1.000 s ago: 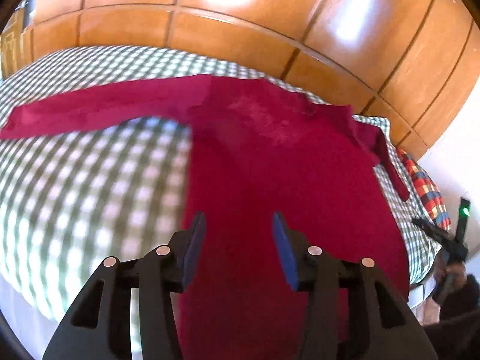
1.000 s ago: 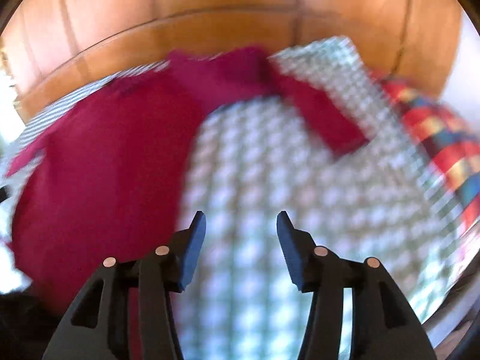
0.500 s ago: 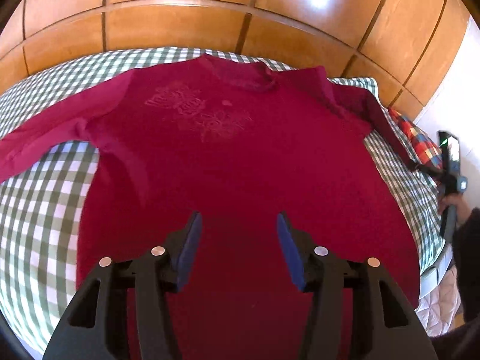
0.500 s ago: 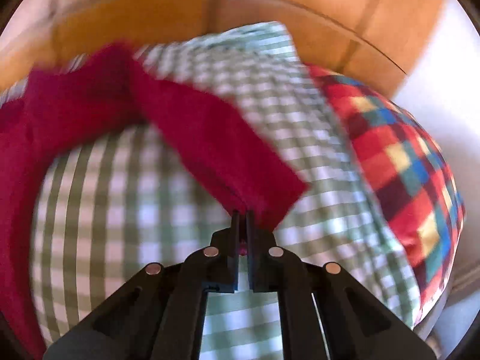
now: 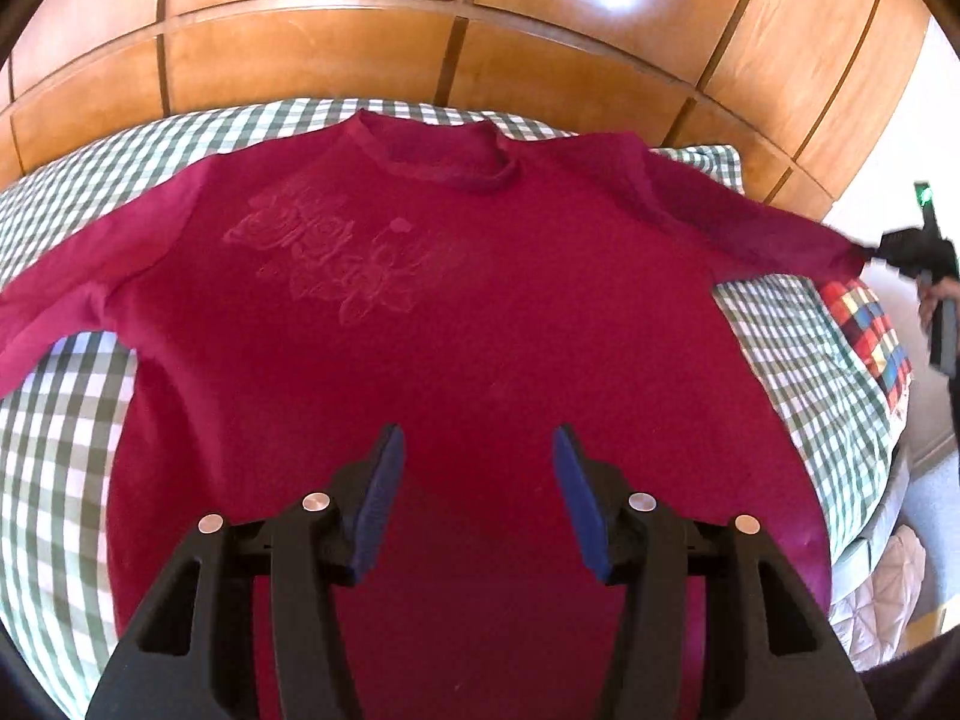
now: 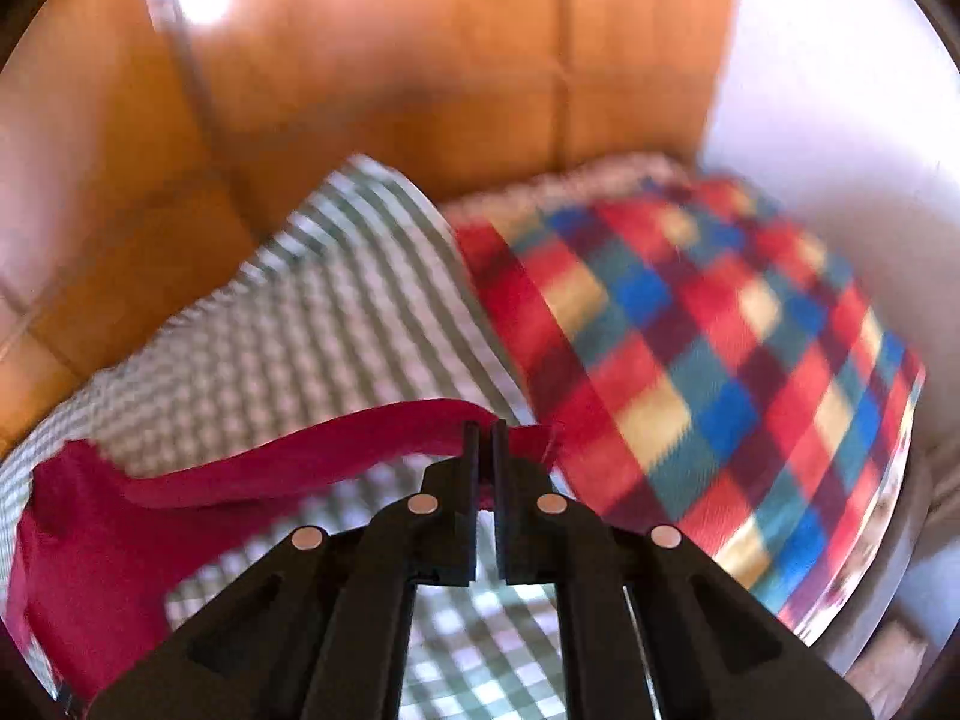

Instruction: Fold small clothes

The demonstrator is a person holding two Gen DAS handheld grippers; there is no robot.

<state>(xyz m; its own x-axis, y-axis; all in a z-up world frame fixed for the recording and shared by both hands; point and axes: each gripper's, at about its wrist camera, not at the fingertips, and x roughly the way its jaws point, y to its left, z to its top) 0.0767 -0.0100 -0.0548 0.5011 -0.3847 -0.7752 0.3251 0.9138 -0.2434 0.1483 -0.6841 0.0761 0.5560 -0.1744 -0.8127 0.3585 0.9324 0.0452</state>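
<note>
Left wrist view. Left gripper (image 5: pixel 474 480) spread, nothing between blue pads (image 5: pixel 379 498), hovering over lower body of red long-sleeved shirt (image 5: pixel 456 360). Jaws opened a little within the last second; no cloth between them then or now. Shirt spread front-up on green-checked bedspread (image 5: pixel 60 450), collar at 12 o'clock, near wooden headboard (image 5: pixel 420 48). One sleeve trailing off at 9 o'clock. Other sleeve (image 5: pixel 774 228) now pulled out taut toward 3 o'clock, cuff pinched by right gripper (image 5: pixel 888 252) with person's hand behind it. A second ago same sleeve lay slack and bent on the bed; half a second ago cuff just reached.

Right wrist view. Right gripper (image 6: pixel 486 450) pressed together on cuff of sleeve (image 6: pixel 300 468), cloth stretching away to 9 o'clock, lifted off bedspread (image 6: pixel 312 312). Jaws apart a second ago, shut since. Multicoloured plaid blanket (image 6: pixel 690 372) at 2 o'clock. Picture blurred, so moving.

Meaning, as judgement: sleeve secured and straightened, ready to be carried across chest for first fold. Left gripper free to pin body or take hem.

Writing: none readable. Faint tone-on-tone floral print (image 5: pixel 336 252) on chest at 11 o'clock; no brand, no label visible.
</note>
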